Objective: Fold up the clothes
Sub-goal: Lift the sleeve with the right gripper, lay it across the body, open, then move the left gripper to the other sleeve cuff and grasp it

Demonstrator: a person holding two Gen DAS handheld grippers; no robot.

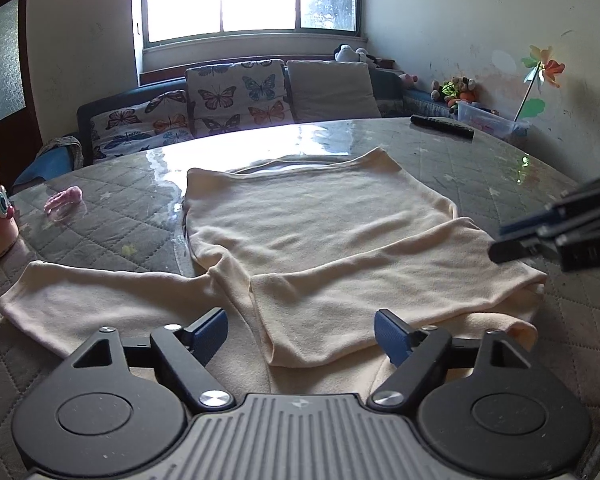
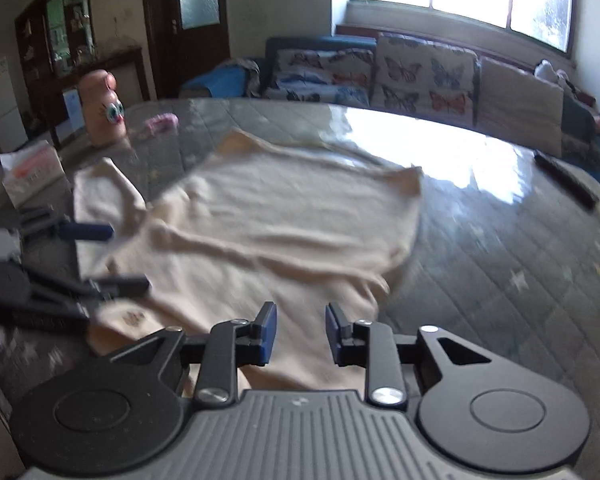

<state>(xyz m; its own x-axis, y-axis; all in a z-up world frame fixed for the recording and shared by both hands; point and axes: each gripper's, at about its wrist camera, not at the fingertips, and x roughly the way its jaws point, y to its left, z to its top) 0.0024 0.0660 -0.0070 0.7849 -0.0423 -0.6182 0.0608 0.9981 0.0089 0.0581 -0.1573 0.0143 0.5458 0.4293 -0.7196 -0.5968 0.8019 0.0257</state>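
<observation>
The cream long-sleeved top (image 1: 320, 232) lies flat mid-frame on the quilted table (image 1: 500, 168), one sleeve (image 1: 380, 288) already folded across. Left gripper (image 1: 300, 332) gapes wide and empty; right gripper (image 2: 300, 334) is partly open, empty. Pinch the lower-left sleeve (image 1: 100, 300) near its cuff and lay it squarely over.

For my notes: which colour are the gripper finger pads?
Blue pads, on black arms; the left wrist view shows them best.

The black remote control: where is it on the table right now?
The black remote control lies at the table's far right edge in the left wrist view, beyond the cream shirt, near the clear plastic bin.
</observation>
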